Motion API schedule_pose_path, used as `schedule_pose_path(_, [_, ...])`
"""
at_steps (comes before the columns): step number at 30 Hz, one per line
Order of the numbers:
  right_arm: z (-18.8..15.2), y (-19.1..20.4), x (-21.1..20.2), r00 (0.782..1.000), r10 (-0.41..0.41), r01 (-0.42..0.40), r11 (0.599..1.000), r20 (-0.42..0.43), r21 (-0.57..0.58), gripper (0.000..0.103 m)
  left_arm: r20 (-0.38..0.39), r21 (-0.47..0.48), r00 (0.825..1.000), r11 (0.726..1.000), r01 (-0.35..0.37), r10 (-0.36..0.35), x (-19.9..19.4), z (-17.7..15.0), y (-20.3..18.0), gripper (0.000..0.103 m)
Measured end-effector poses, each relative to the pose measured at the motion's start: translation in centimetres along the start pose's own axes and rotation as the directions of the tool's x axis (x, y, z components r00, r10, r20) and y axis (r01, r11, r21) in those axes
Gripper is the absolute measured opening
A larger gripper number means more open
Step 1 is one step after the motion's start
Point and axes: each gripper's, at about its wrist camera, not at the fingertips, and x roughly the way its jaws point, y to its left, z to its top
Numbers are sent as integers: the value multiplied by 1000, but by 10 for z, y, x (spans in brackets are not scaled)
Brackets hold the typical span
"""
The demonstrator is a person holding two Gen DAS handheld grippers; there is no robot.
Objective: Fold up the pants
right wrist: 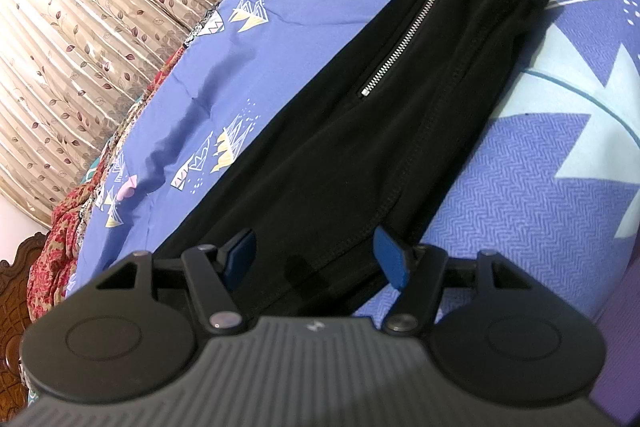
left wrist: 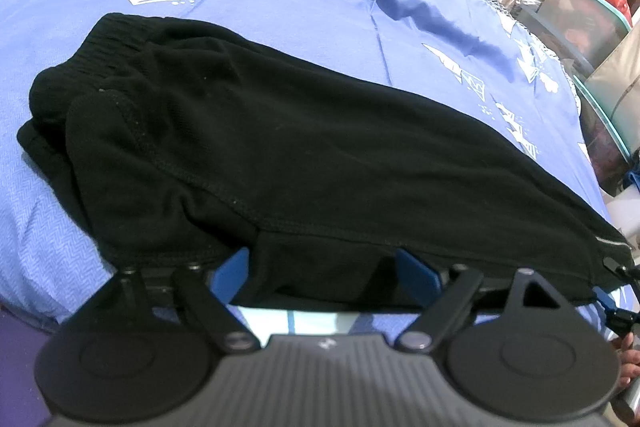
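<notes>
Bedsheet (left wrist: 280,11), blue with white mountain prints, is spread over the whole bed, and on it the black pants (left wrist: 280,147) are laid already doubled lengthwise into one long, narrow strip. In the right wrist view the strip's long axis is seen running straight away from the right gripper (right wrist: 316,259), past a silver zipper (right wrist: 404,23) toward the far end. In the left wrist view the same strip is seen crossing from the ribbed waistband (left wrist: 116,31) at upper left to a zippered end at lower right, so it is met by the left gripper (left wrist: 328,271) along its near long edge. A crosswise fold, end over end, is judged the step in hand, and each tool is placed right at the cloth. Both sets of jaws are held wide apart, blue pads (right wrist: 390,259) straddling the near hem. Nothing is seen pinched, though contact under the fabric cannot be ruled out.
</notes>
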Motion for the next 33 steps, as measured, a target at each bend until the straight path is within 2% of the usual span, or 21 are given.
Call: schedule_pose_path(33, [3, 3, -2, 1000, -3, 3, 1000, -2, -17, 68, -1, 9, 1000, 1000, 4, -4, 0, 0, -2, 85])
